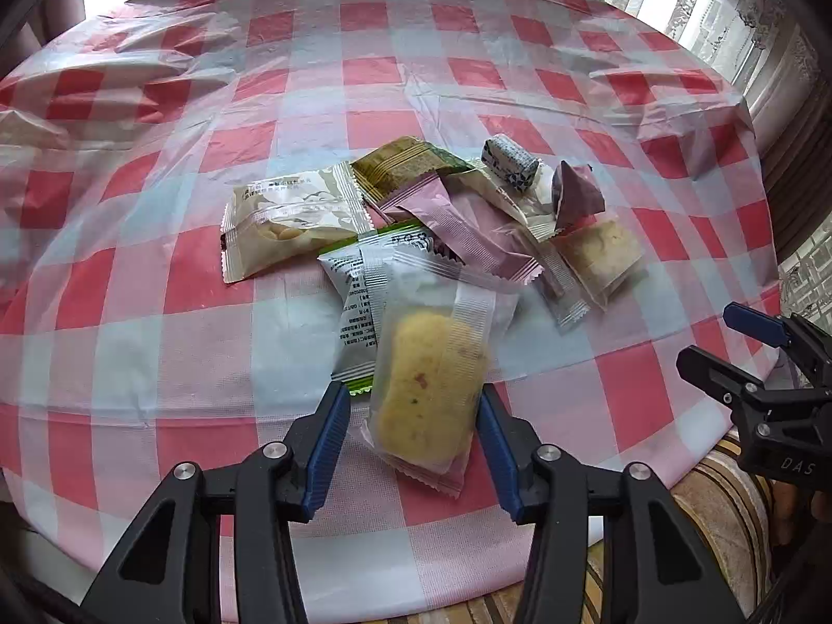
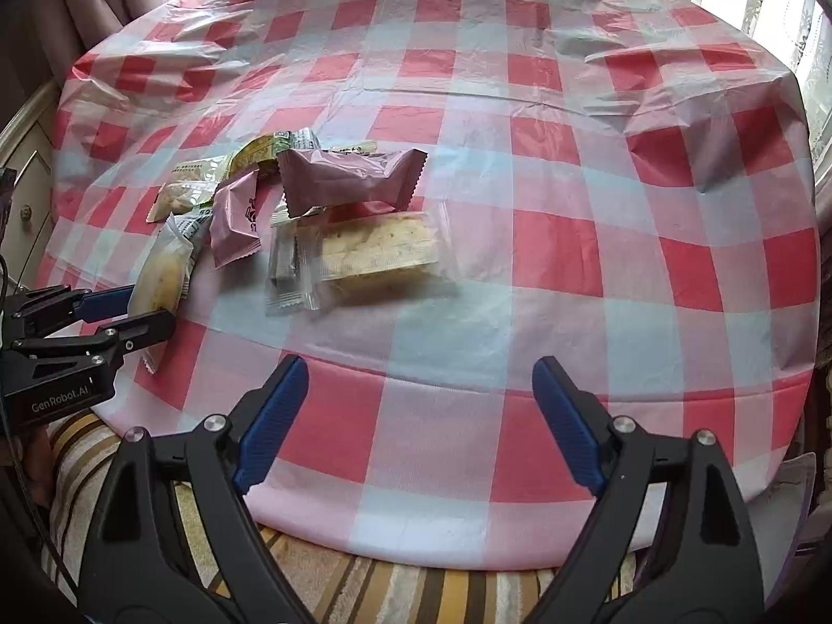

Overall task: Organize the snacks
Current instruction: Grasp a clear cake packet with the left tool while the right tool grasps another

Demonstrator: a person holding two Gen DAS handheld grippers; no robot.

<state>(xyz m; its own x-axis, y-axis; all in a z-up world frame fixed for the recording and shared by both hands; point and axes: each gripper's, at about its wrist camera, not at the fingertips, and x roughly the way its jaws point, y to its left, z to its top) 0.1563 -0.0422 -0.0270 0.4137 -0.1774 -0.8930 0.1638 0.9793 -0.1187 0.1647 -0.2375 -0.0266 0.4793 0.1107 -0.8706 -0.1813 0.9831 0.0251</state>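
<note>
Your bench (image 1: 156, 312) fills both views, draped in a crinkled plastic cloth of red, pink and pale blue checks, with a striped fabric (image 2: 395, 593) showing below its near edge.

On the cloth sits the heap of snacks, all touching or overlapping. Largest is the clear-wrapped flat biscuit slab (image 2: 379, 249) on the right side of the heap, lying flat. Just behind it a mauve packet (image 2: 343, 182) rests partly on the others, and a second mauve packet (image 2: 236, 223) lies tilted to its left. At the far left of the heap you have a cream packet (image 1: 286, 223), with an olive-green packet (image 1: 400, 164) behind it, and a small patterned roll (image 1: 509, 161) at the back right. A silver-and-green packet (image 1: 353, 301) lies beneath the near end of the heap.

Your left gripper (image 1: 413, 416) has its blue fingers (image 1: 333, 426) partly closed around a clear packet holding a yellow cake (image 1: 431, 385); the right finger touches the wrapper, while the left one stands just clear, and the packet's far end leans on the silver-and-green packet.

Your right gripper (image 2: 418, 416) is over bare cloth near the bench edge, fingers (image 2: 270, 421) spread wide and holding nothing, well apart from the heap.
</note>
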